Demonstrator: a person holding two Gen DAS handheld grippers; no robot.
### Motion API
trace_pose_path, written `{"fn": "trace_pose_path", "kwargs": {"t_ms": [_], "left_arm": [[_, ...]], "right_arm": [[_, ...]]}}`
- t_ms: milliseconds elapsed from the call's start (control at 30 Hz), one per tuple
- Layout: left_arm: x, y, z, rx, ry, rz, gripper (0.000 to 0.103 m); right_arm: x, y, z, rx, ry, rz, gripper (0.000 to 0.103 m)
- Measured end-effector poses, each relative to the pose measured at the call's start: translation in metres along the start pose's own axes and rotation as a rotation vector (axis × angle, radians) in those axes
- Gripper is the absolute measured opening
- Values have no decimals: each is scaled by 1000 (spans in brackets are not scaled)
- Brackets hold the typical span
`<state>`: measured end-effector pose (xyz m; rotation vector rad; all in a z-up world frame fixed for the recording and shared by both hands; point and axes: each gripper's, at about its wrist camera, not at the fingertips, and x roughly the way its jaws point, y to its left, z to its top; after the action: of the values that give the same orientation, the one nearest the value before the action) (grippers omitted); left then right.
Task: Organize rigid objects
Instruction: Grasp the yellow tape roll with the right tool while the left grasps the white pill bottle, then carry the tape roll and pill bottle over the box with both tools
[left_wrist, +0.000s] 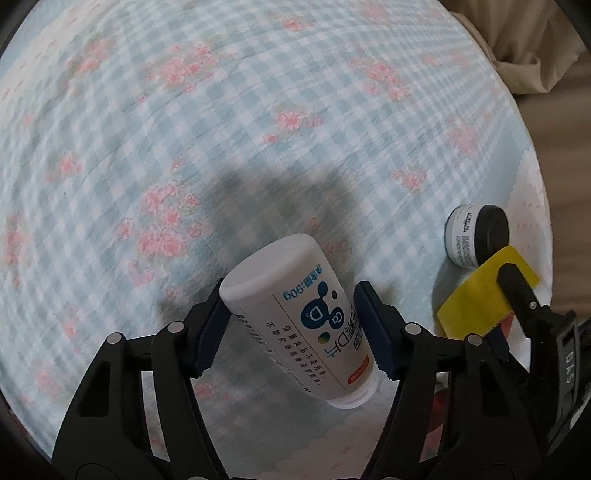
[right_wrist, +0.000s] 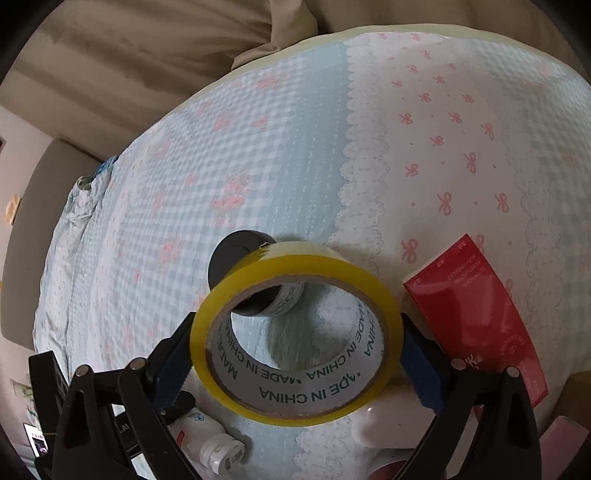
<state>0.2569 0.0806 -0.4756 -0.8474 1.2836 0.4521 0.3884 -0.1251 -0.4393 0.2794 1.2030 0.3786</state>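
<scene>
While left gripper (left_wrist: 291, 321) pinches one white bottle (left_wrist: 295, 317), right gripper (right_wrist: 295, 354) clamps one tape roll (right_wrist: 295, 343), one jar (right_wrist: 236, 258) beyond.

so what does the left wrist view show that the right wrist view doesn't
Only the left wrist view shows the white bottle's printed label and the left gripper clamping it. Only the right wrist view shows the red box lying on the bedspread and the tape roll's open core. Both show the yellow tape roll in the right gripper and the black-lidded jar.

bed: checked floral sheet (left_wrist: 258, 110) | beige curtain (right_wrist: 147, 55) behind
</scene>
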Motion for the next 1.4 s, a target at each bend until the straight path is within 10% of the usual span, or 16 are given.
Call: {"fn": "trace_pose_path", "kwargs": {"t_ms": [900, 1400], "left_arm": [[-70, -39, -44, 426, -124, -121, 48], [-184, -49, -81, 581, -230, -199, 48]], "right_arm": [[-83, 6, -21, -31, -129, -27, 98], [-204, 23, -59, -5, -246, -33, 98]]}}
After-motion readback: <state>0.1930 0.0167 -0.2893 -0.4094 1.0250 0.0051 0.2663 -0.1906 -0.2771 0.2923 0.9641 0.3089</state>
